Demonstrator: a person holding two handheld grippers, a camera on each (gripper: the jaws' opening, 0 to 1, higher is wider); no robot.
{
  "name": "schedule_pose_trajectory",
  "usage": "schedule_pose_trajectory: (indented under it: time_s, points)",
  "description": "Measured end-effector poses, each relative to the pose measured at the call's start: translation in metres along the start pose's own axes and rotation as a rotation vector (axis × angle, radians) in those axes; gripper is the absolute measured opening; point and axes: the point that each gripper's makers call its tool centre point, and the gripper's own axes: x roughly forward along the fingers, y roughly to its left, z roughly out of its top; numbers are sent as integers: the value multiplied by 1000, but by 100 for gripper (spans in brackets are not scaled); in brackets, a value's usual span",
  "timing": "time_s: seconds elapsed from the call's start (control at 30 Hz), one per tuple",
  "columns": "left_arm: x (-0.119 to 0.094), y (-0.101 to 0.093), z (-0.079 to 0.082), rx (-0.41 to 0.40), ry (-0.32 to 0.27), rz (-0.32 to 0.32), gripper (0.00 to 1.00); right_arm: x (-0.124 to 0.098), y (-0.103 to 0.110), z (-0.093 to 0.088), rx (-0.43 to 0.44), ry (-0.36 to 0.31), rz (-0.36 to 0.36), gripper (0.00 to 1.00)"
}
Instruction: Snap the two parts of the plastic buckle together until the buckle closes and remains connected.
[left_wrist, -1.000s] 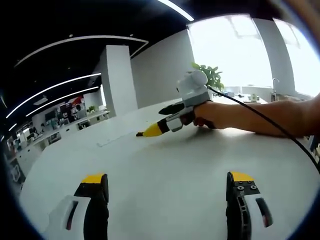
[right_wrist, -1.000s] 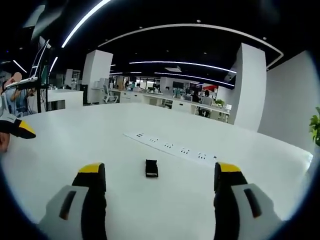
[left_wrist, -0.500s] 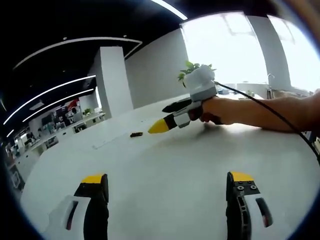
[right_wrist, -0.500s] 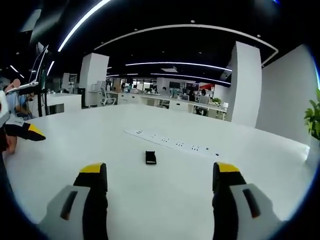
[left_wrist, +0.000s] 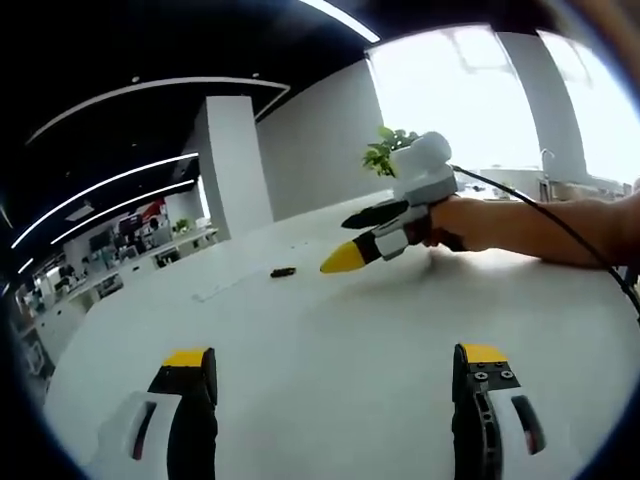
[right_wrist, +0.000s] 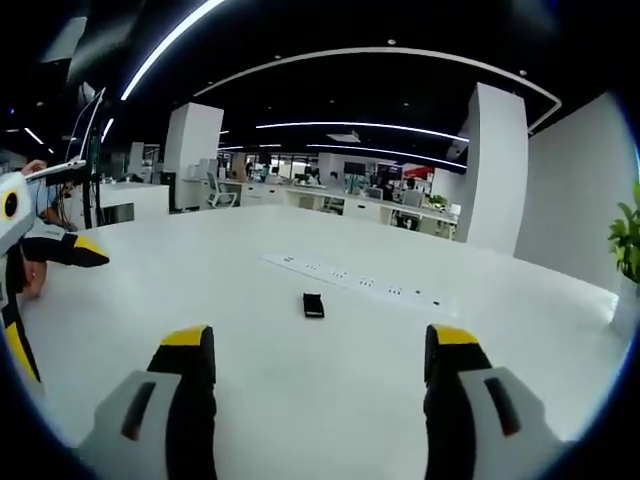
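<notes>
Progress was nil: we saw the black buckle (right_wrist: 313, 305) lying untouched on the white counter (right_wrist: 300, 400), near the power strip (right_wrist: 350, 283). Left hand-held gripper (left_wrist: 336, 365) and right hand-held gripper (right_wrist: 315, 345) both stood open, empty, well short.

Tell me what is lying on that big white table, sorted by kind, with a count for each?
Black buckle: 1 piece, too small to tell its parts apart.
Strip of power sockets set into the table: 1.
Handheld grippers over it: 2, the left gripper and the right gripper, both open.
Total: 4.
</notes>
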Motion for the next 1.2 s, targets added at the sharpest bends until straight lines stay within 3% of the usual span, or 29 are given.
schedule_pose_trajectory:
  time_s: [0.33,0.9,1.2]
  points:
    - [-4,13,2,-50,-28,22,100,-2,4,2,16,-7,18,85]
    - [-6,12,3,-52,-36,22,100,-57,24,8,40,-45,42,83]
    - [-8,14,3,-70,-39,18,100,-59,19,13,61,-56,41,83]
